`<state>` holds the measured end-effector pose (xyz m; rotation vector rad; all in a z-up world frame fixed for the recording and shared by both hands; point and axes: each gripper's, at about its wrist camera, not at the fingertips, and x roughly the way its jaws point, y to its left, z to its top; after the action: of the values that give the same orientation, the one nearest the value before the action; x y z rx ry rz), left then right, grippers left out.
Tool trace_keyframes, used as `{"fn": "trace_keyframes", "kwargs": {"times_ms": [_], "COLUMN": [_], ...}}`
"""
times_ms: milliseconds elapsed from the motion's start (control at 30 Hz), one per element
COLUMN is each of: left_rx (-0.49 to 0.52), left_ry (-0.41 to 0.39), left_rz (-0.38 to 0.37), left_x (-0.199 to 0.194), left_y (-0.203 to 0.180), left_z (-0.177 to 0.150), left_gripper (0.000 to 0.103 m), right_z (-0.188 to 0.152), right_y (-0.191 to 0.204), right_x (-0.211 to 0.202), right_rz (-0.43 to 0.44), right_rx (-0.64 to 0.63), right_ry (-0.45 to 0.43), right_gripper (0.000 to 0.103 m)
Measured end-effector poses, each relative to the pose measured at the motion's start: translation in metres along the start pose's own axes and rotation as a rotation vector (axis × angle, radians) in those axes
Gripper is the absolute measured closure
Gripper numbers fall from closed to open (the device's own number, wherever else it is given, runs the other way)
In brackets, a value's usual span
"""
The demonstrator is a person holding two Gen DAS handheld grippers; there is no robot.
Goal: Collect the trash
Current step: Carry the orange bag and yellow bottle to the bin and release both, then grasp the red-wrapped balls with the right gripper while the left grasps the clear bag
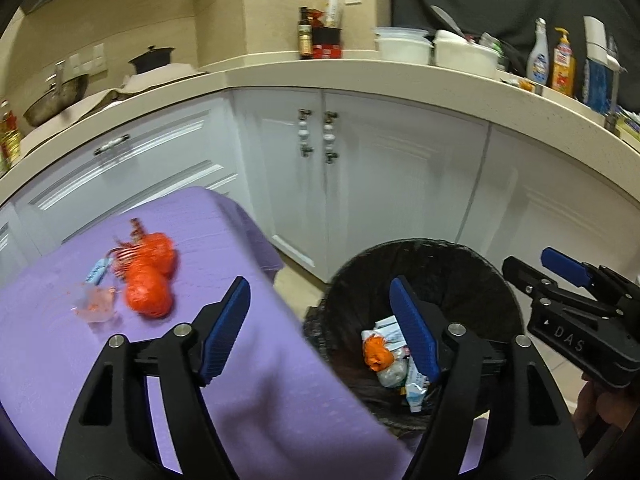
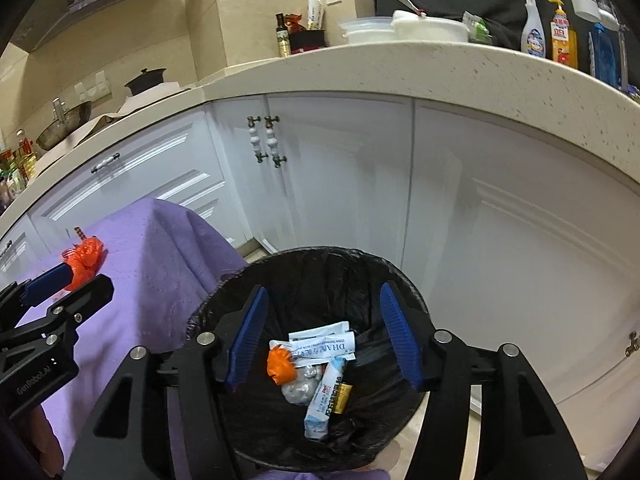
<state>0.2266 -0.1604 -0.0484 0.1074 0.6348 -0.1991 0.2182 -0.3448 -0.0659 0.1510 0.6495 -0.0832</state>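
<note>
Both grippers hung released: the right gripper over the black-lined round bin, the left gripper near crumpled orange wrappers on the purple-clothed bench

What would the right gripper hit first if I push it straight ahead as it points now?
Probably the trash pile in the bin: the right gripper, jaws open and empty, aims into the black-lined trash bin, straight at the white wrappers. Depth is uncertain.
</note>
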Motion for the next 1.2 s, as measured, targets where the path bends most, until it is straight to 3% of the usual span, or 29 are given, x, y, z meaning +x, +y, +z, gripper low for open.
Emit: {"fn": "trace_keyframes", "kwargs": {"times_ms": [267, 733, 1000, 1200], "left_rx": [-0.081, -0.249, -0.319, -0.34], "left_ry": [0.002, 0.029, 0.046, 0.056], "left_rz": [0.109, 0.346, 0.397, 0.406], "left_x": [-0.02, -0.05, -0.056, -0.055], "left_y": [0.06, 0.188, 0.229, 0.243], "left_z": [-0.011, -0.041, -0.053, -0.059], "left_gripper": [0.029, 0.027, 0.027, 0.027], "right_z": [0.006, 0.012, 0.01, 0.007], "right_y": [0.044, 0.17, 0.226, 0.248], "right_x": [0.004, 0.024, 0.045, 0.064], "right_rz": [0.09, 0.296, 0.345, 0.357], "right_rx": [-0.04, -0.171, -0.238, -0.264], "right_ry": [0.013, 0.053, 0.089, 0.135], "right_gripper": [0.043, 0.042, 0.041, 0.041]}}
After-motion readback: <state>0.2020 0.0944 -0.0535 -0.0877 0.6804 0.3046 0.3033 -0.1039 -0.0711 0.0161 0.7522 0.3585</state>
